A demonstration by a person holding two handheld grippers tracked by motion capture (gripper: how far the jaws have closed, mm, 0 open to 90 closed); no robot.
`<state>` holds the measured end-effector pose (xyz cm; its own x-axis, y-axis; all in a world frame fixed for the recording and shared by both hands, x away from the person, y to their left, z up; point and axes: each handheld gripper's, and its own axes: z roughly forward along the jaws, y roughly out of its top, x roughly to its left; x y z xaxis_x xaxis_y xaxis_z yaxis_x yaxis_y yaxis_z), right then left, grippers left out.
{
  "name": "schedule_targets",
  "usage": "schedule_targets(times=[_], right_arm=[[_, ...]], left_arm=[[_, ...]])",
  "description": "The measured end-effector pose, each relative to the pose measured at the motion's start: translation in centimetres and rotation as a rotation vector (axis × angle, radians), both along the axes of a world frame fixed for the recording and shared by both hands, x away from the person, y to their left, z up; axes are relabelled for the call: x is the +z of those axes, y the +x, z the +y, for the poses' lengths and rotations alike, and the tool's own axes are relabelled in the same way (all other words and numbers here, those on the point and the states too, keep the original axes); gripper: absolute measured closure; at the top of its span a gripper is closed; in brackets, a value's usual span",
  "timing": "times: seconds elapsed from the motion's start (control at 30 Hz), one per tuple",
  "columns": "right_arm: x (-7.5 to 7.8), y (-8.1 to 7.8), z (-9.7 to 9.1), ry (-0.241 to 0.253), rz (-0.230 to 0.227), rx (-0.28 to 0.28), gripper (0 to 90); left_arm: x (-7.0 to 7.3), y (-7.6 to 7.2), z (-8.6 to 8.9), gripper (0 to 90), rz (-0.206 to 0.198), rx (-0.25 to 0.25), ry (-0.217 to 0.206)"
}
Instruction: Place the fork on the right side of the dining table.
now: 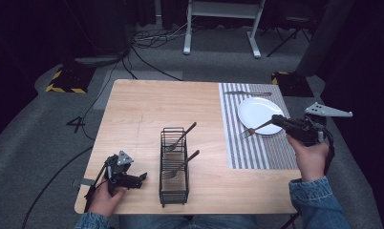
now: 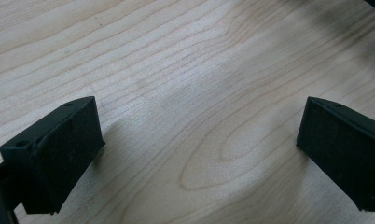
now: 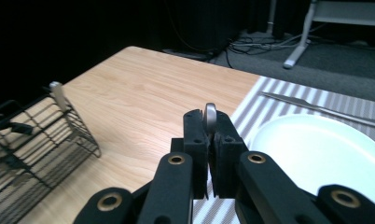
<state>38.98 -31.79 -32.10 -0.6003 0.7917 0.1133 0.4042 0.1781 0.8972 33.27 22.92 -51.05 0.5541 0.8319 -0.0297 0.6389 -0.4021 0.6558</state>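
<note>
The right gripper [image 1: 275,120] clamps a fork [image 1: 255,129] by its handle above the near left edge of the white plate [image 1: 258,111], while the left gripper [image 1: 141,179] rests open on the table's [image 1: 142,109] near left corner.

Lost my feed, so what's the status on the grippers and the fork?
Right gripper shut on fork, over plate edge. Left gripper open, on table by rack. Nothing in the way.
</note>
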Motion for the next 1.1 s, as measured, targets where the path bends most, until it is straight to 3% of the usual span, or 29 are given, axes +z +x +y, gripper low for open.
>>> schedule_targets(times=[0.4,1.1], right_arm=[[-3.4,2.6,-1.6,0.012,0.073,-0.075,86.4],[-6.1,3.5,-0.8,-0.005,0.131,-0.071,86.3]], left_arm=[[0.0,0.0,0.0,0.2,-0.001,0.0,0.0],[0.0,0.0,0.0,0.3,0.0,0.0,0.0]])
